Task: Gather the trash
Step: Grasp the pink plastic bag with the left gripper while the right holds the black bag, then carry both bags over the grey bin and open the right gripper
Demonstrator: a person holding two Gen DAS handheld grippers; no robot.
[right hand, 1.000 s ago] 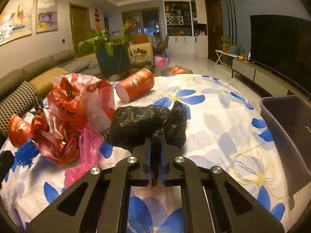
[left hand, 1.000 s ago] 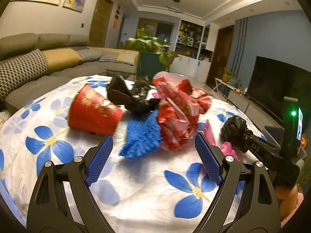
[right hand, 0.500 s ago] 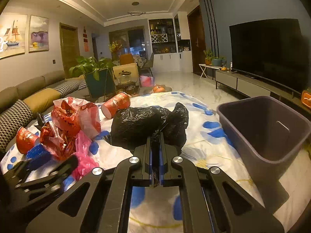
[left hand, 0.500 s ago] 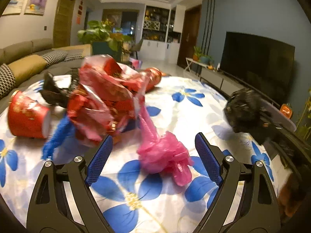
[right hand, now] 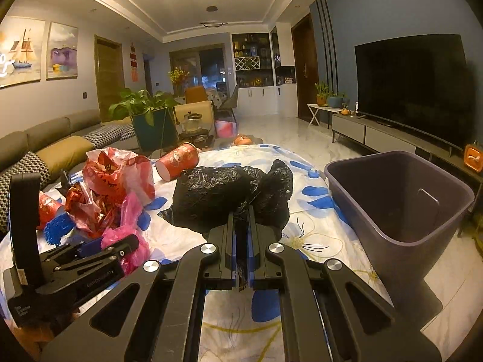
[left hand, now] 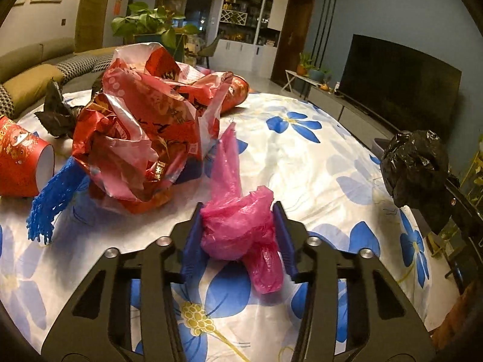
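Note:
A crumpled pink plastic bag [left hand: 238,229] lies on the flowered tablecloth [left hand: 302,157]. My left gripper [left hand: 237,211] is closing on it, and both blue pads touch its sides. In the right wrist view that gripper [right hand: 120,244] sits low at the left with the pink bag [right hand: 132,211] in its fingers. My right gripper [right hand: 241,214] is shut on a black plastic bag [right hand: 211,196], held above the table just left of an open purple bin [right hand: 377,193]. The black bag [left hand: 413,166] also hangs at the right edge of the left wrist view.
A heap of red plastic bags [left hand: 142,138] lies behind the pink one, with blue mesh [left hand: 51,199], a dark wrapper [left hand: 57,114] and a tipped red paper cup [left hand: 21,163]. Another red cup [right hand: 178,164] lies farther back. A sofa is left, a TV right.
My left gripper swung right from the red heap to the pink bag and its jaws closed around it. The right gripper carried the black bag rightwards until the bin came into view.

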